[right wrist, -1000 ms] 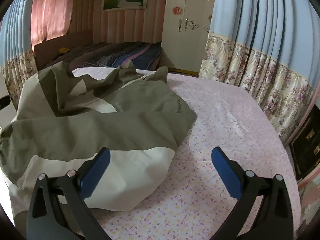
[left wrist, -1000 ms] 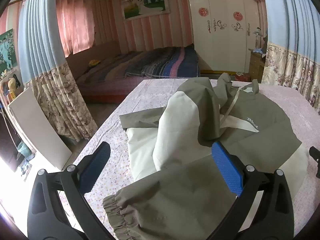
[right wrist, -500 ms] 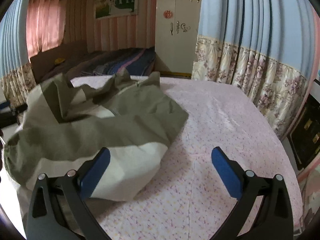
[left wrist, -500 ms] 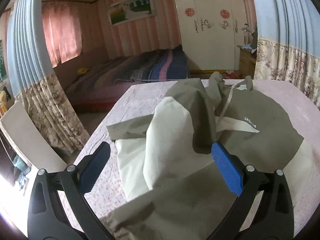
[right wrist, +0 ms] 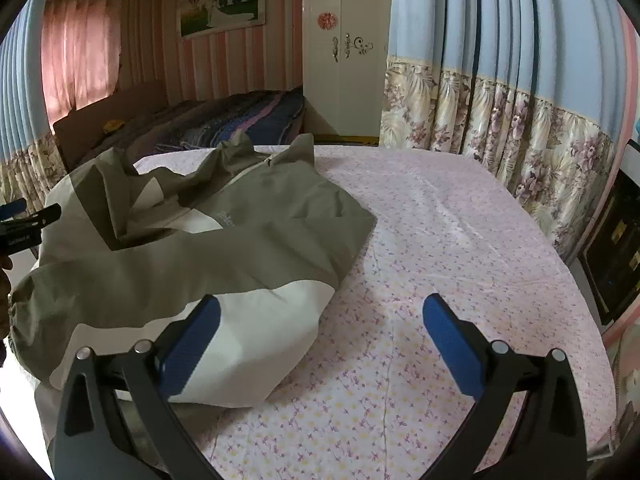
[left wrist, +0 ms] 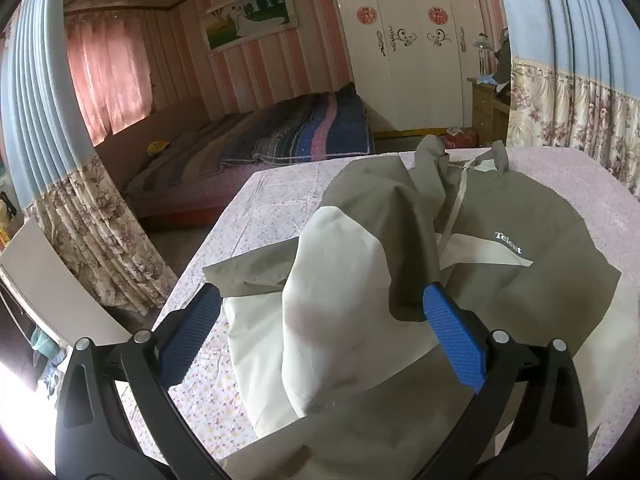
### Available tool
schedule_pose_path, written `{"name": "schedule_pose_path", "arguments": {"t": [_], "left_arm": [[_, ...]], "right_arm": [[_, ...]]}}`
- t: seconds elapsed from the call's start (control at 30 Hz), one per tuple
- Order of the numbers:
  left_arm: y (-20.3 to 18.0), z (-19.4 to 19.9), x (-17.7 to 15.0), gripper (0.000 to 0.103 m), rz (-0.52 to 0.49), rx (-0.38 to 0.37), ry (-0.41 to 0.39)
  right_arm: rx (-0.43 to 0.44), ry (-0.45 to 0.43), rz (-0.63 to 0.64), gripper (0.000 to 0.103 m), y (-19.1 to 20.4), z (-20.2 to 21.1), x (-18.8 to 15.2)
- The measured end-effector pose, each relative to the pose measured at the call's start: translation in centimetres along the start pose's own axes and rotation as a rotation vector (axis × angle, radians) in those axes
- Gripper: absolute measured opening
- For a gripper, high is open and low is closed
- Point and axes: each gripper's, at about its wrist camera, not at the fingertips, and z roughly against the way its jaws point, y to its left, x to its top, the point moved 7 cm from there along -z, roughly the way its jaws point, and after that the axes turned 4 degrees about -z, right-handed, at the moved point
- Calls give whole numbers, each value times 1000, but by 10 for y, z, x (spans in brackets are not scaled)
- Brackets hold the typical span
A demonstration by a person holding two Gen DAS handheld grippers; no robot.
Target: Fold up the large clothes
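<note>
An olive and cream jacket (left wrist: 500, 248) lies crumpled on a table covered by a pink flowered cloth (left wrist: 272, 200). Its sleeves are folded loosely over the body, and the collar points toward the far edge. My left gripper (left wrist: 322, 324) hovers open above the cream sleeve panel at the jacket's left side, holding nothing. In the right wrist view the same jacket (right wrist: 256, 220) fills the left half of the table. My right gripper (right wrist: 320, 328) stands open over the jacket's cream hem corner and the bare cloth (right wrist: 460, 240). The left gripper's tip shows at that view's left edge.
A bed with a striped blanket (left wrist: 288, 136) stands beyond the table. A white wardrobe (left wrist: 408, 40) is at the back. Floral curtains (right wrist: 500, 128) hang along the right side and more curtains (left wrist: 92, 216) at the left. A dark framed panel (right wrist: 612, 248) leans at the far right.
Both grippers have risen and pulled back a little from the jacket. The cuffed sleeve end seen under the left gripper earlier has slipped out of that view. Both stay open.
</note>
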Motion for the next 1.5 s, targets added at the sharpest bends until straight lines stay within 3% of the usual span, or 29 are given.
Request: {"name": "schedule_pose_path", "arguments": {"t": [0.73,1.17,1.23,1.3,1.33,1.37,1.4,1.5], "left_arm": [[6,-35,2,100,-38,4,33],[8,-78,-9,100,-10,-76,95],[9,-86,-13,100,2,-96,116],[9,-91,-15,100,6,-111,127],[8,-93,-16,100,2,-119,133],[6,-94,-16,100,-10,-125,139],[4,-94,-15,98,-29,-132,139],[1,-91,-10,85,-59,-160,139]], "right_arm": [[7,64,-14,101,9,-24,-17],[33,123,47,101,30,-60,-20],[68,156,54,81,36,-71,-22],[126,189,44,46,43,-81,-23],[134,186,47,39,46,-82,-22],[134,170,57,22,49,-81,-18],[137,154,61,13,50,-80,-15],[163,106,23,5,44,-74,1]]}}
